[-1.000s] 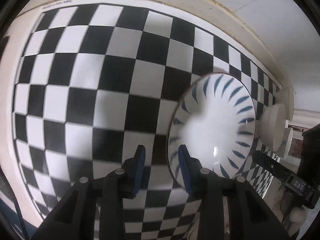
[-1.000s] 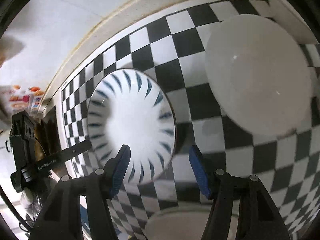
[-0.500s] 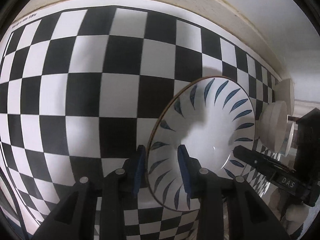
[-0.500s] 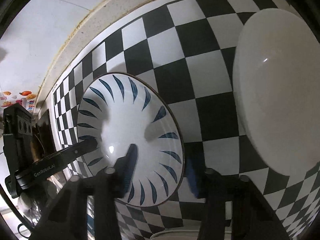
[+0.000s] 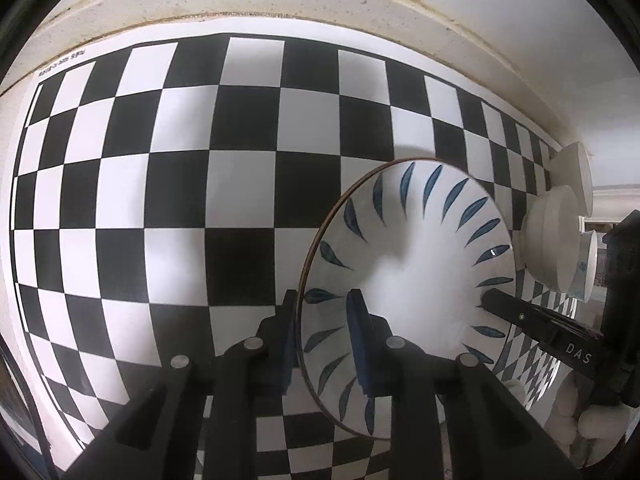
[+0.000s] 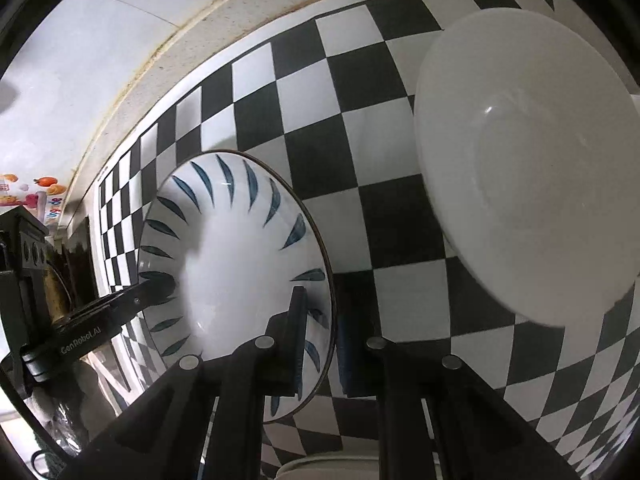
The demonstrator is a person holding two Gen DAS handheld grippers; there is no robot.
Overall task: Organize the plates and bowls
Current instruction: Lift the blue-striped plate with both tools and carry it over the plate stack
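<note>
A white plate with blue leaf marks point(image 5: 420, 264) is held between both grippers above the black-and-white checkered mat point(image 5: 160, 200). My left gripper point(image 5: 320, 336) is shut on its left rim, one finger inside and one outside. My right gripper point(image 6: 320, 340) is shut on the opposite rim of the same plate point(image 6: 236, 264). A large plain white plate point(image 6: 520, 160) lies on the mat to the right in the right wrist view.
Several white bowls point(image 5: 556, 240) stand at the mat's right end in the left wrist view. Another white dish rim point(image 6: 332, 468) shows at the bottom of the right wrist view. A pale wall ledge point(image 5: 280, 4) borders the mat behind.
My right gripper has closed from wide open onto the plate's rim. The patterned plate now sits closer and larger in both views, gripped on both sides.
</note>
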